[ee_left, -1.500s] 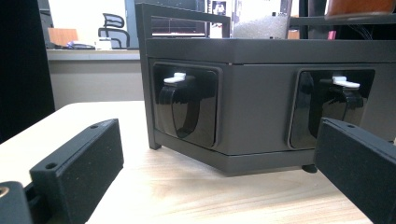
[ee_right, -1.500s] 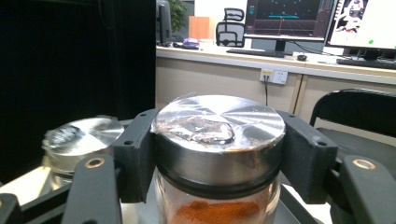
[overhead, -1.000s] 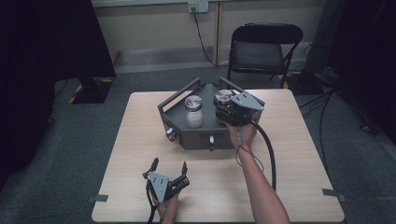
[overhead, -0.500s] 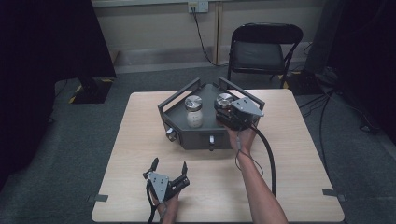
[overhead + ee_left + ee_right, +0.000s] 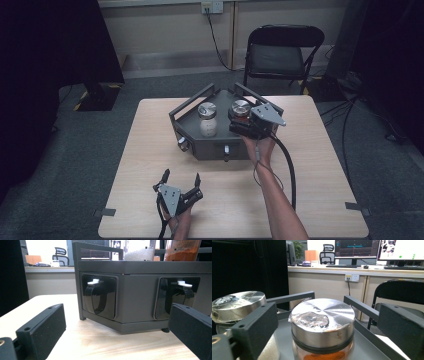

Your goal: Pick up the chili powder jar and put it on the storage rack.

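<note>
We see left gripper (image 5: pixel 180 178) resting near table edge, well in front of dark rack (image 5: pixel 200 145), jaws spread, empty. Right gripper (image 5: pixel 240 119) at rack's right side, jaws apart either side of orange-filled jar (image 5: pixel 322 326), not yet clenched. We judge jar glass, rigid, breakable, steel lid slick; grip below lid. Second jar (image 5: pixel 207 119) stands left of it. Since earlier frame, right gripper drew slightly toward rack's front.
</note>
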### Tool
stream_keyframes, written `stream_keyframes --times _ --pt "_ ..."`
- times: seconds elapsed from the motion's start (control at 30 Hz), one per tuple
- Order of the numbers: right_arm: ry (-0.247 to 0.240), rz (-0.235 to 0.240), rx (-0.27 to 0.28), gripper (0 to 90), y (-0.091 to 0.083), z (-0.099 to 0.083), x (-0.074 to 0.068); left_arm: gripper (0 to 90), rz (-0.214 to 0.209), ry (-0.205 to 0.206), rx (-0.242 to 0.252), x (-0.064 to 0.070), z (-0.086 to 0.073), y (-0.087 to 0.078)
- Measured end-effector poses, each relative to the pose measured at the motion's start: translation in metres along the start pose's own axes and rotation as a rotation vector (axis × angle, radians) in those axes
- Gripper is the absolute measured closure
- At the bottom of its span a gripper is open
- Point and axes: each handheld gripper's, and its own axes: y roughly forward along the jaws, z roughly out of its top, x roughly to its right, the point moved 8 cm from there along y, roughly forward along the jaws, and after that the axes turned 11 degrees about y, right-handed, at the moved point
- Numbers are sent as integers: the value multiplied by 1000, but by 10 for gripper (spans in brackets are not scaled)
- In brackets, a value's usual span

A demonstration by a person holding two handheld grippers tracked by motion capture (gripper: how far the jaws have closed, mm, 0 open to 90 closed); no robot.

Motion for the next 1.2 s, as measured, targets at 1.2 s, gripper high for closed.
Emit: stream_keyframes --times 1.2 --pt "58 49 114 0 -84 -14 13 14 9 1 -3 1 0 0"
